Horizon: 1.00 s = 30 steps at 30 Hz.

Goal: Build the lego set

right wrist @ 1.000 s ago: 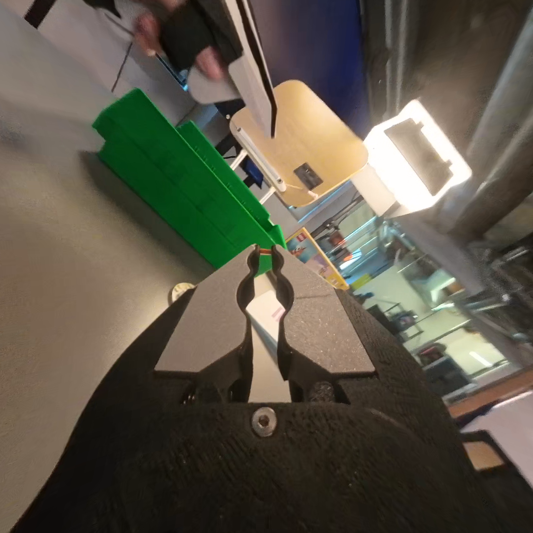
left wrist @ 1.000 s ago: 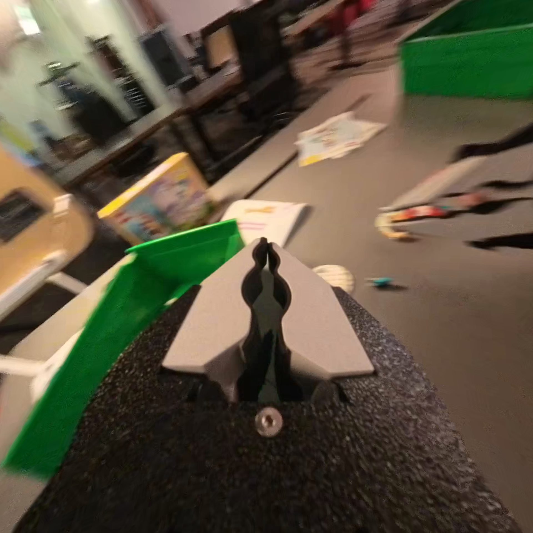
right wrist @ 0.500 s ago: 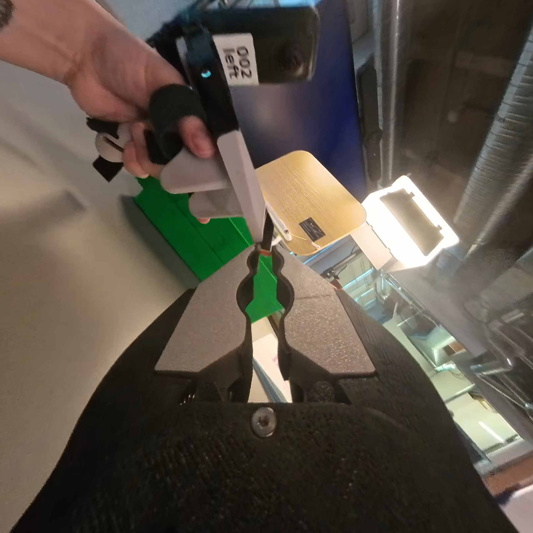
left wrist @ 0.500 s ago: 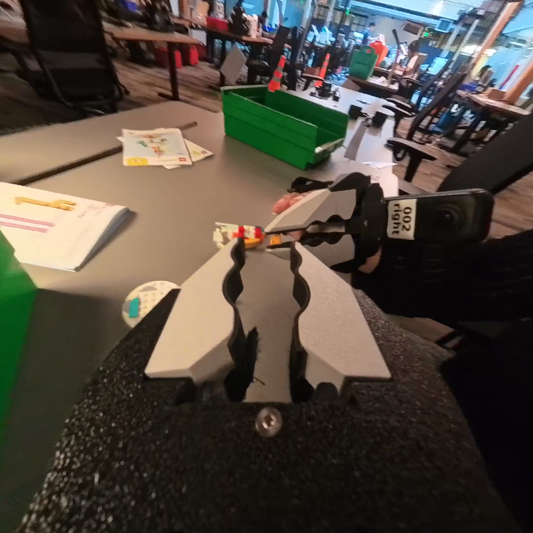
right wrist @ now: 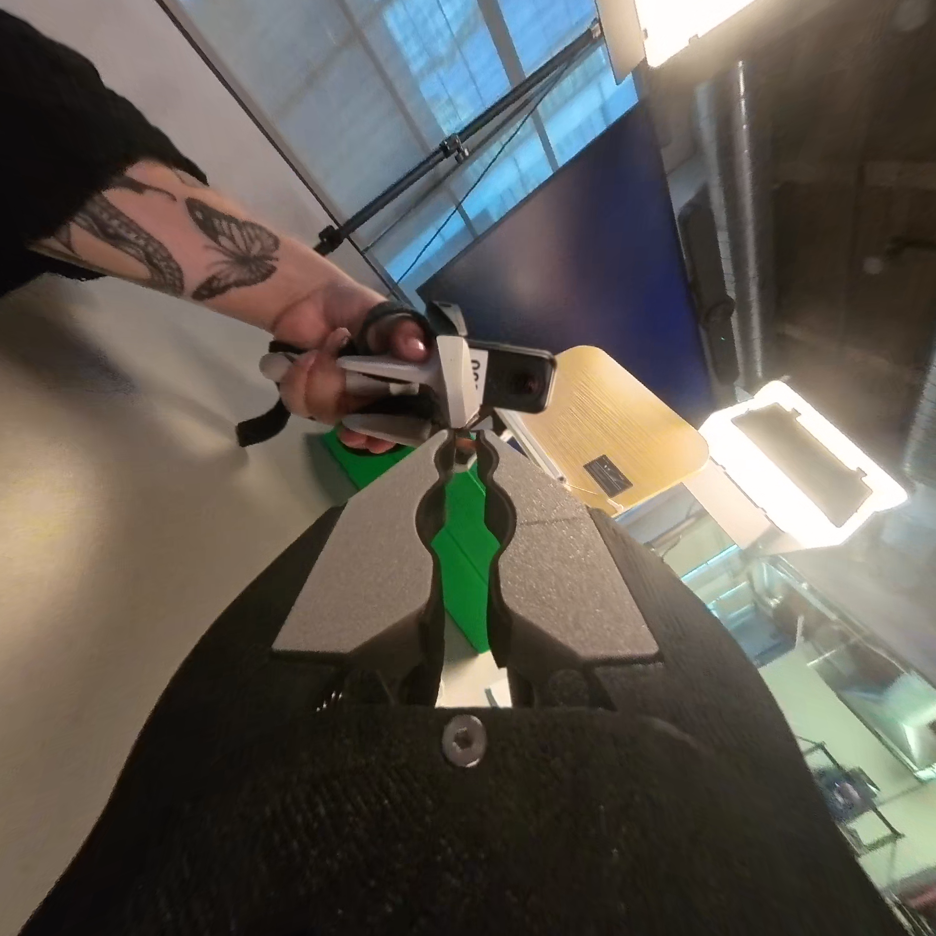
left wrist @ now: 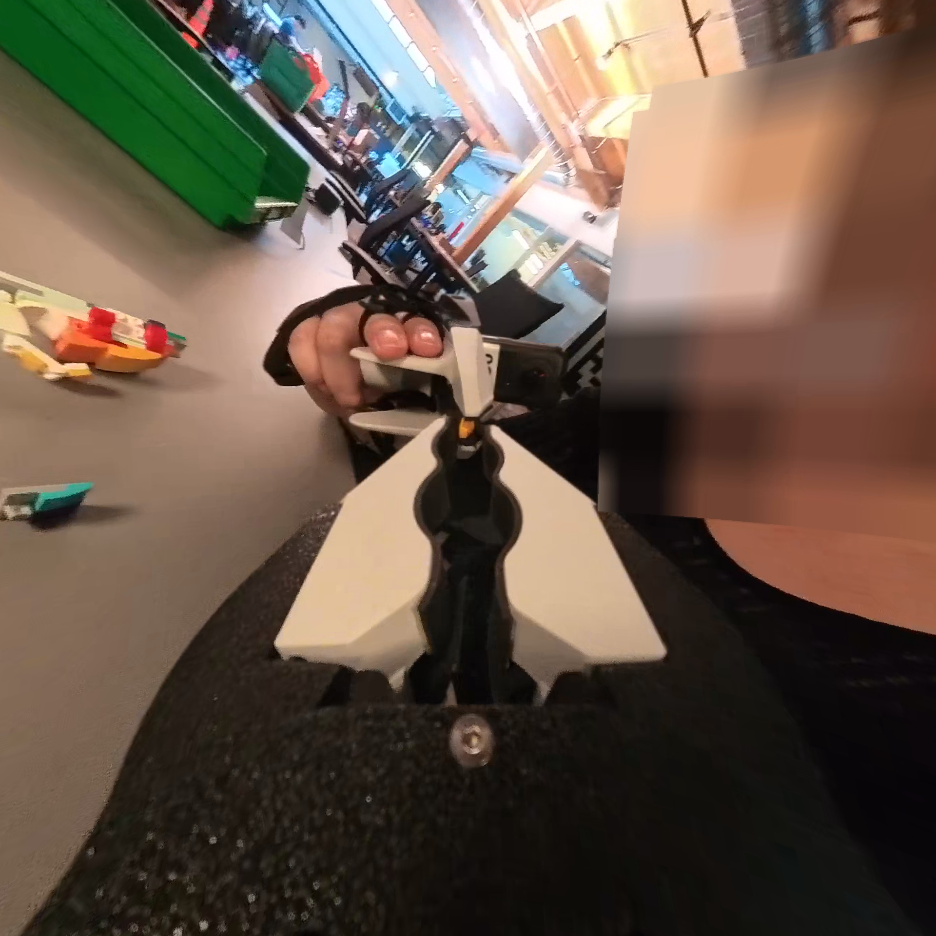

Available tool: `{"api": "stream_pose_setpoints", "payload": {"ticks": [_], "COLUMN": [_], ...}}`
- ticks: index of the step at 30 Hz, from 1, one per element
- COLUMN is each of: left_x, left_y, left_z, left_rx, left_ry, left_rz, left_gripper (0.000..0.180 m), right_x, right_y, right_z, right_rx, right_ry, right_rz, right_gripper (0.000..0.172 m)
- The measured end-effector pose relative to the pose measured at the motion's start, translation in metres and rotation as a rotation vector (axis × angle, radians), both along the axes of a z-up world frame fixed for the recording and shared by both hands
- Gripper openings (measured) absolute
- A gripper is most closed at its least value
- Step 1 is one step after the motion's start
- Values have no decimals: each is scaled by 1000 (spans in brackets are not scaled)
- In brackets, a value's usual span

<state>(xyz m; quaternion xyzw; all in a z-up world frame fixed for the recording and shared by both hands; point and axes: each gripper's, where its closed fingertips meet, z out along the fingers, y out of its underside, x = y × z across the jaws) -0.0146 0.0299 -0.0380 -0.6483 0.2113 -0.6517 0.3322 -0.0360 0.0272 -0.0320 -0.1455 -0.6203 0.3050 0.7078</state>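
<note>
Tools, two: left tool [left wrist: 466, 434] and right tool [right wrist: 462, 439] meet tip to tip, both clamped on one small orange-and-white piece [left wrist: 465, 430]; toy model [left wrist: 96, 340] left of it on surface [left wrist: 167, 456].

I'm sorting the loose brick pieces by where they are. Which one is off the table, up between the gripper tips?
The small orange piece, pinched where both grippers' tips meet. The red-and-orange build and the teal piece lie on the table.

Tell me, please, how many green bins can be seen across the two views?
2: one green bin at the table's far edge in the left wrist view, another green bin behind the right gripper's fingers; more may be hidden.
</note>
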Motion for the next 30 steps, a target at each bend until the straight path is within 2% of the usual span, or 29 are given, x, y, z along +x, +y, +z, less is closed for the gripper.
{"api": "stream_pose_setpoints", "payload": {"ticks": [7, 10, 13, 16, 19, 21, 22, 24, 27, 28, 30], "left_x": [-2, -4, -18, -33, -38, -54, -69, -116, -206, -230, -261], "left_y": [7, 15, 30, 36, 33, 38, 45, 63, 75, 75, 73], "left_z": [-1, -3, -2, 1, 17, 39, 49, 55, 33, 22, -7], "left_rx": [-65, -64, -55, -26, 54, 156, 208, 262, 227, 176, 2], "left_ry": [-110, -100, -103, -89, -74, -39, 11, 227, 760, 903, 1094], "left_rz": [15, 69, 184, 260, 308, 432, 539, 819, 1156, 1201, 1201], "left_gripper": [2, 0, 0, 0, 0, 0, 0, 0, 0, 0, 2], "right_x": [-1, -3, -1, 2, 2, 3, 4, 7, 10, 10, 10], "right_y": [6, 14, 21, 30, 39, 48, 54, 70, 91, 95, 101], "right_z": [-3, -7, -4, 0, 2, 5, 7, 9, 11, 10, 8], "right_rx": [28, 70, 112, 93, 61, 17, -2, -40, -101, -114, -124], "right_ry": [-20, -37, -8, 6, 21, 44, 57, 85, 130, 139, 148], "right_rz": [-42, -99, -149, -176, -205, -229, -249, -310, -386, -397, -422], "right_gripper": [5, 5, 6, 6, 12, 15, 15, 15, 15, 15, 14]}}
